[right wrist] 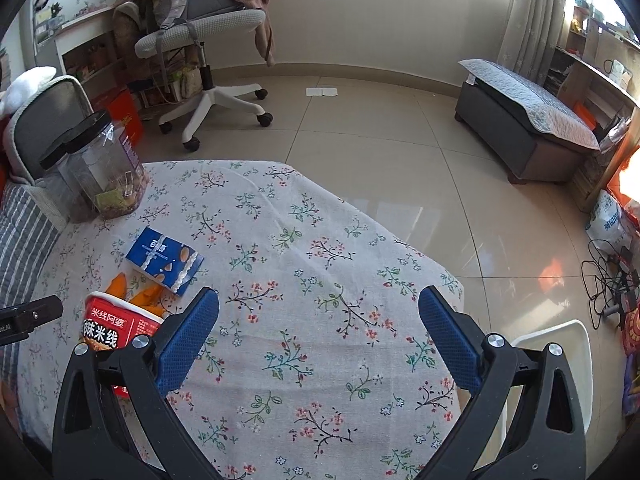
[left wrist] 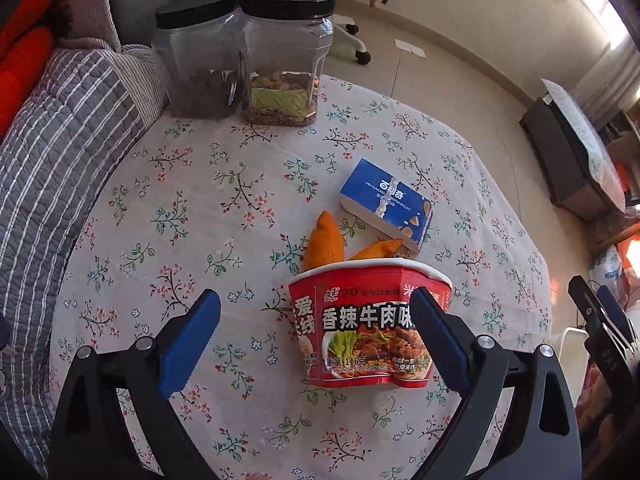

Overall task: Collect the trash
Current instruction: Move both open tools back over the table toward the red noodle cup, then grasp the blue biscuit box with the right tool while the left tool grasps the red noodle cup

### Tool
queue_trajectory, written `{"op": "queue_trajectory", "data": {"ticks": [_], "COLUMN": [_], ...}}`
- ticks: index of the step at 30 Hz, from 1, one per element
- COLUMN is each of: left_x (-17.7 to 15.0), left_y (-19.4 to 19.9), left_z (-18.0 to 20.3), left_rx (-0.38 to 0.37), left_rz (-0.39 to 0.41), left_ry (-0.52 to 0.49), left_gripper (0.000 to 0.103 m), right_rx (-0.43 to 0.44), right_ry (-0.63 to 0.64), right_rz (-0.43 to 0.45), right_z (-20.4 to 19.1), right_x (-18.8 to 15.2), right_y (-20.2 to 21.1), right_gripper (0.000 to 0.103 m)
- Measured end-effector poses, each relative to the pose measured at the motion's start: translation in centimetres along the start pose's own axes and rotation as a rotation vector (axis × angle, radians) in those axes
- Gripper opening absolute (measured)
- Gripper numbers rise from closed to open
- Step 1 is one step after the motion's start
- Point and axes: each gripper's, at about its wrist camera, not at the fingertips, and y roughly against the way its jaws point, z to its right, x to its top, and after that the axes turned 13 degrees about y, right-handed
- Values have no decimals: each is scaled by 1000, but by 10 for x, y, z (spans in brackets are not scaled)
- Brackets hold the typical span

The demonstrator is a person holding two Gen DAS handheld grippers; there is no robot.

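Observation:
A red instant-noodle cup [left wrist: 368, 324] stands on the floral tablecloth [left wrist: 224, 208]. Orange peel pieces [left wrist: 324, 242] lie just behind it, and a blue biscuit box [left wrist: 386, 204] lies behind those. My left gripper [left wrist: 316, 320] is open above the cloth; its right finger overlaps the cup's right side, its left finger is well clear. My right gripper [right wrist: 320, 320] is open and empty over bare cloth; the cup [right wrist: 120, 328], peel [right wrist: 140, 292] and box [right wrist: 164, 260] lie to its left. The right gripper also shows at the left wrist view's right edge [left wrist: 604, 316].
Two clear jars with black lids [left wrist: 244, 56] stand at the table's far edge. A striped quilt [left wrist: 48, 152] lies left of the table. A white bin [right wrist: 560, 344] stands on the floor beside the table's right edge. An office chair [right wrist: 208, 64] and a low bench [right wrist: 528, 128] stand beyond.

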Motion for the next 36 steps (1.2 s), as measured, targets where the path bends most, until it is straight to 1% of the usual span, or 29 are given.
{"op": "queue_trajectory", "data": {"ticks": [3,7,8,9,10,11,12,15,17,19,21,23,24,25,27,28,29,33,36], "left_x": [5,7,10,14,19,23,26,33,36,39,42,43,44,44,45,45,46,50,54], "left_y": [0,-1,-5,-8,-9,-9,-7,-4,-6,-11,-14,-17,-18,-20,-23,-26,-29,-43,-62], "left_z": [-22,-52,-60,-68,-75,-79,-80,-80,-85,-90,-95,-96,-95,-95,-92,-90,-87,-76,-68], "left_rx": [19,93,98,78,37,3,-2,30,16,1,-16,-38,-46,-51,-52,-56,-66,-142,-179], "left_rz": [47,153,146,114,87,76,83,116,94,67,46,29,22,16,3,-5,-16,-78,-151], "left_ry": [29,35,50,76,106,125,126,97,108,132,153,163,164,162,153,152,153,162,179], "left_gripper": [93,93,93,93,93,93,93,93,93,93,93,93,93,93,93,93,93,93,93], "right_rx": [75,135,156,184,202,215,219,221,209,210,218,229,239,267,286,284,281,290,307], "right_ry": [160,337,369,398,423,448,475,565,617,641,638,620,603,575,551,543,520,374,238], "right_rz": [-60,-142,-165,-201,-235,-264,-286,-345,-367,-392,-418,-441,-450,-454,-425,-403,-382,-310,-267], "right_z": [-35,-78,-87,-98,-107,-116,-125,-151,-162,-168,-169,-168,-166,-165,-162,-159,-154,-123,-94], "right_x": [38,78,85,92,97,100,103,103,100,97,93,90,88,88,88,89,90,96,96], "right_y": [-22,-52,-61,-71,-82,-91,-100,-124,-135,-145,-153,-161,-165,-166,-163,-159,-155,-138,-119], "right_gripper": [96,96,96,96,96,96,96,96,96,94,89,77,74,69,64,57,54,54,54]}}
